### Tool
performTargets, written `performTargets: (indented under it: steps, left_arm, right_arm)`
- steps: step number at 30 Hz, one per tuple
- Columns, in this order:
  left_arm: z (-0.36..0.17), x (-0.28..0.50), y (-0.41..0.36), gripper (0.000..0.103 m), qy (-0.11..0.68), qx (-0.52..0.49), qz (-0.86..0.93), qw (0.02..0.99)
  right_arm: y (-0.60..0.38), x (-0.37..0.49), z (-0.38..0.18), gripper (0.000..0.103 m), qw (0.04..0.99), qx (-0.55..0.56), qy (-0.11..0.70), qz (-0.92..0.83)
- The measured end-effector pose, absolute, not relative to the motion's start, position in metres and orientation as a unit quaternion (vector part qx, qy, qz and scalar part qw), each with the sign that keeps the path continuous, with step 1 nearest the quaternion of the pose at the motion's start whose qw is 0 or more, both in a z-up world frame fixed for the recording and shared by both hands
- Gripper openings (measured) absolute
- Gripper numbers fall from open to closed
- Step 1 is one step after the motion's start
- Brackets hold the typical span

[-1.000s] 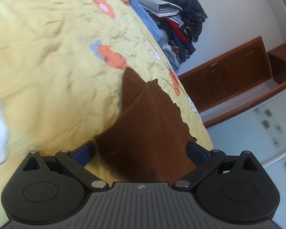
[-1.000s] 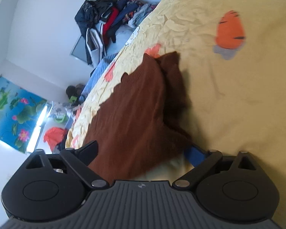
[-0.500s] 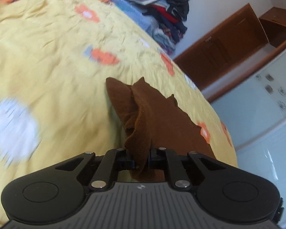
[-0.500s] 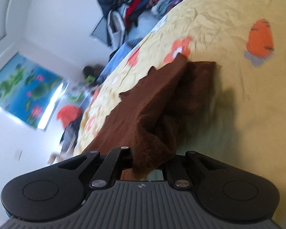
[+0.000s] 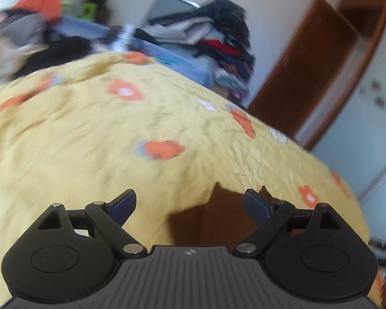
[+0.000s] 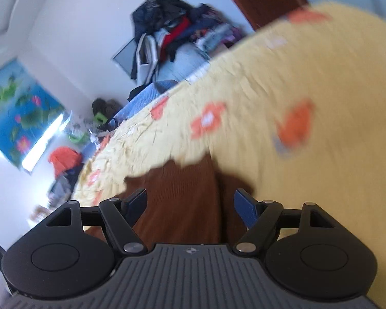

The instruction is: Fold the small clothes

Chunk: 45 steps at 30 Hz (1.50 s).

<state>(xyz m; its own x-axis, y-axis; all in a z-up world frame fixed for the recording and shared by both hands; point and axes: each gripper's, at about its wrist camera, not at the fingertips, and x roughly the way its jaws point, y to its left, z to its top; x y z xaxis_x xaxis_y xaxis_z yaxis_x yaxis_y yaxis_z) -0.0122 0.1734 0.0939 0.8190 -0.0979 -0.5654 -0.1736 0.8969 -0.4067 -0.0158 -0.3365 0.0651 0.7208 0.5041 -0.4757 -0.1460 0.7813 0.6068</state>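
The jaws of the left gripper [image 5: 190, 204] are opening and stand wide apart, with nothing pressed between them; the brown garment [image 5: 218, 216] lies below them on the bed, at the lower centre of the frame, and the pads do not touch it. The right gripper [image 6: 190, 203] is opening too, and its jaws are spread on either side of the same brown garment [image 6: 177, 200], which fills the lower middle of that view but is not grasped. The garment rests on the yellow bedspread [image 5: 90, 141] with orange flowers. A pile of clothes [image 5: 213, 41] sits at the upper centre, against the white wall. Both views are blurred, so the fold edges are hard to judge. I think the risk now is that the released cloth springs open, because the knit looks thick and soft, and a finger lifting away may catch an edge and pull the fold loose.
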Motion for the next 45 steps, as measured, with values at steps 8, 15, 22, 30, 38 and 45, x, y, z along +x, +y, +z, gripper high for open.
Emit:
performTargets:
  steps: [8, 15, 22, 30, 38, 45]
  left_arm:
    - [0.036, 0.118, 0.102, 0.034, 0.413, -0.125, -0.008, 0.902]
    - [0.063, 0.104, 0.097, 0.008, 0.354, -0.090, -0.013, 0.931]
    - [0.035, 0.116, 0.087, 0.012, 0.369, -0.039, 0.027, 0.928]
    - [0.085, 0.076, 0.049, 0.080, 0.318, -0.058, -0.027, 0.946]
    - [0.021, 0.088, 0.026, 0.088, 0.352, 0.000, -0.031, 0.935]
    - [0.022, 0.090, 0.024, 0.092, 0.353, 0.004, -0.030, 0.935]
  right_arm:
    - [-0.267, 0.105, 0.030, 0.039, 0.878, 0.170, 0.407, 0.184]
    - [-0.273, 0.094, 0.043, 0.015, 0.890, 0.184, 0.356, 0.217]
    - [-0.278, 0.114, 0.002, 0.016, 0.891, 0.209, 0.366, 0.168]
    - [-0.260, 0.063, 0.056, 0.083, 0.927, 0.186, 0.293, 0.146]
    - [-0.203, 0.074, 0.005, 0.093, 0.931, 0.054, 0.328, 0.151]
    - [-0.223, 0.069, 0.009, 0.089, 0.929, 0.066, 0.327, 0.160]
